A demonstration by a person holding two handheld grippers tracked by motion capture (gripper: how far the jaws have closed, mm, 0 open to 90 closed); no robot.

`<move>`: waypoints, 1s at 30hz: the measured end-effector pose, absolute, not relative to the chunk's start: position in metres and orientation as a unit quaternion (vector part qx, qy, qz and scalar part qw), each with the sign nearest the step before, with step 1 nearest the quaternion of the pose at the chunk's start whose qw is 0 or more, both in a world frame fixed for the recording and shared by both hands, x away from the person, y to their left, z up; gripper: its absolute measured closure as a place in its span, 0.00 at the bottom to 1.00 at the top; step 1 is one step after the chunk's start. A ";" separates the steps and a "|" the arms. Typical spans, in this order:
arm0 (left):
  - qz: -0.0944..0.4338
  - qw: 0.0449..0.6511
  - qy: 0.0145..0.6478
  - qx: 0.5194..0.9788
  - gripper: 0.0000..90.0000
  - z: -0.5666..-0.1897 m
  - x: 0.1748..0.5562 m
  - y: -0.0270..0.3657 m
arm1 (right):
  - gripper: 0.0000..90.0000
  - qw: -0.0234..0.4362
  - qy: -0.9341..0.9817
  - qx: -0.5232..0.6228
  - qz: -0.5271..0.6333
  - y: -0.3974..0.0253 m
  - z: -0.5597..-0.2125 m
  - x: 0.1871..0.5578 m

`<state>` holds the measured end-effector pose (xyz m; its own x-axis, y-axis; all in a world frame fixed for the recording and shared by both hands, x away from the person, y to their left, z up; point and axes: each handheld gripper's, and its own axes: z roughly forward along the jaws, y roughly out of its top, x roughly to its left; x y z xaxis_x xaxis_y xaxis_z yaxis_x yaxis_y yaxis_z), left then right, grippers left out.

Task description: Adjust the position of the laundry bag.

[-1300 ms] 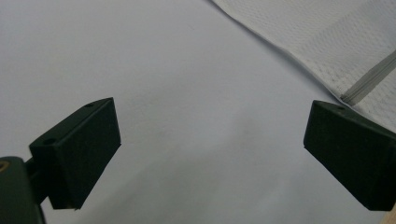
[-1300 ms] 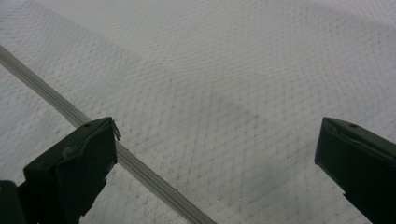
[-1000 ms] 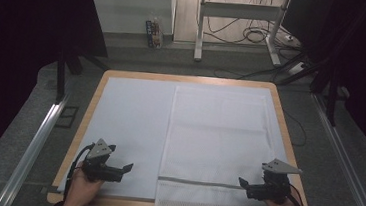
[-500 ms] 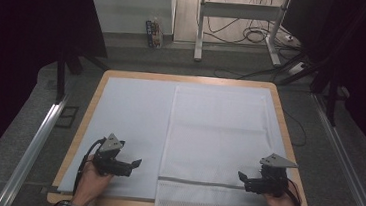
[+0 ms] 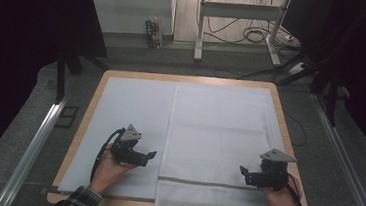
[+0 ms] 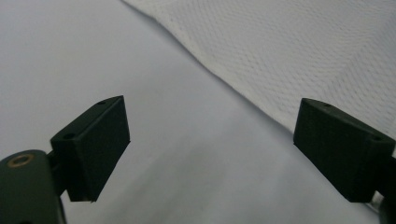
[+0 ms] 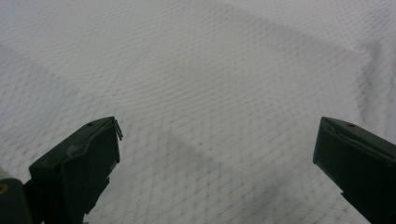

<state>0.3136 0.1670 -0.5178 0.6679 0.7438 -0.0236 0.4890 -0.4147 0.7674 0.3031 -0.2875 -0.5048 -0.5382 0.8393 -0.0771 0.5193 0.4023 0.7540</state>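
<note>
While advancing up-frame from the near table edge, left gripper (image 5: 150, 156) and right gripper (image 5: 243, 171) now flank white mesh cloth (image 5: 218, 136); jaws spread, empty. Probable pre-grasp.

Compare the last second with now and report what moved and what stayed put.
Both grippers moved forward, away from the table's near edge. The left gripper went from the near left corner to beside the mesh cloth's left edge; the right gripper advanced over the cloth. Both are open, holding nothing. The cloth and the table look unchanged.
</note>
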 end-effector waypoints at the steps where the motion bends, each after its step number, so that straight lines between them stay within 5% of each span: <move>1: 0.163 0.391 0.372 0.826 0.14 -0.518 0.316 0.165 | 0.00 0.230 0.802 0.425 0.350 -0.289 -0.505 0.304; 9: 0.167 0.389 0.368 0.828 0.22 -0.521 0.330 0.153 | 0.02 0.253 0.794 0.448 0.324 -0.300 -0.504 0.315; 18: 0.161 0.398 0.372 0.823 0.36 -0.522 0.346 0.142 | 0.33 0.248 0.767 0.497 0.320 -0.325 -0.494 0.327; 24: 0.160 0.397 0.373 0.824 0.50 -0.525 0.358 0.136 | 0.37 0.235 0.763 0.517 0.307 -0.338 -0.496 0.338; 30: 0.156 0.397 0.380 0.821 0.60 -0.529 0.369 0.132 | 0.61 0.243 0.765 0.514 0.302 -0.340 -0.495 0.347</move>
<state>0.3688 0.1323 -0.5293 0.6615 0.7486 -0.0450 0.5004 -0.3960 0.7699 0.3466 -0.3403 -0.4953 -0.3526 0.9338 -0.0610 0.6402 0.2883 0.7121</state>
